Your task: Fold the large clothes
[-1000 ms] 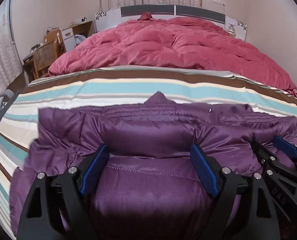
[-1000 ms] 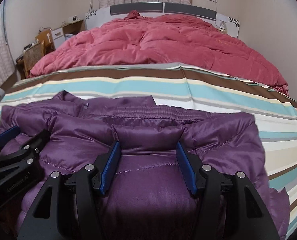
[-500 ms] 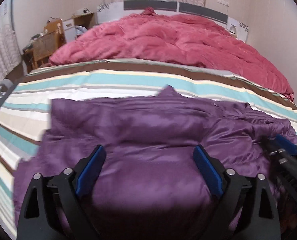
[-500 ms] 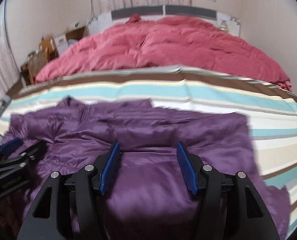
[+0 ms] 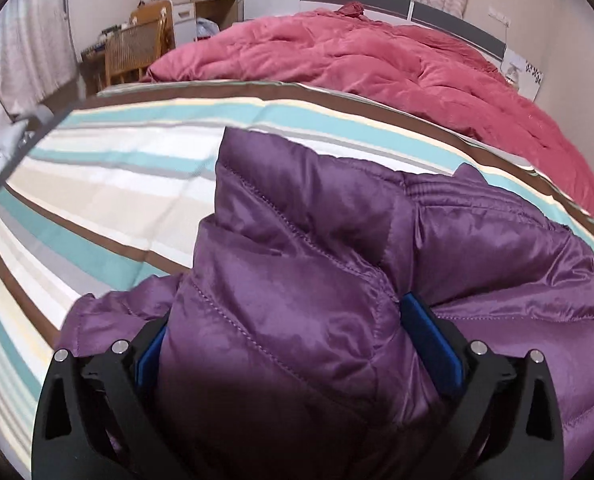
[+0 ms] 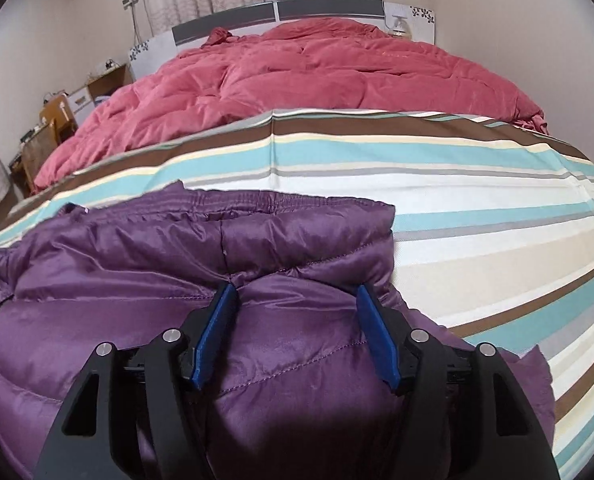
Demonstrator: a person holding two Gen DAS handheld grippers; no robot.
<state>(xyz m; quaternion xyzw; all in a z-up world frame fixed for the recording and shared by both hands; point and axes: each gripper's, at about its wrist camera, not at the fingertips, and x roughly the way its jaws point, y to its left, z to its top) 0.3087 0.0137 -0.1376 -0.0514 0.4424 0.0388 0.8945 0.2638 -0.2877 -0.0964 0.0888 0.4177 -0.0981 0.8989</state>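
Observation:
A purple padded jacket (image 5: 337, 248) lies on the striped bed sheet (image 5: 109, 184). My left gripper (image 5: 293, 340) has its jaws wide apart, and a thick fold of the jacket bulges up between the blue pads (image 5: 429, 332). In the right wrist view the jacket (image 6: 177, 248) lies bunched, its ribbed hem at the far edge. My right gripper (image 6: 297, 320) is also wide open, its blue pads (image 6: 377, 328) pressed down on either side of a puffy fold of the jacket. Neither gripper shows in the other's view.
A crumpled red quilt (image 5: 377, 60) covers the far half of the bed below the headboard (image 6: 277, 12). A wooden chair (image 5: 133, 52) and a desk stand at the left wall. The striped sheet (image 6: 477, 220) stretches to the right of the jacket.
The left gripper has swung left and pushed into the jacket, so a fold now stands up between its jaws. The right gripper has tilted and moved closer to the far hem. Both jaws stay apart.

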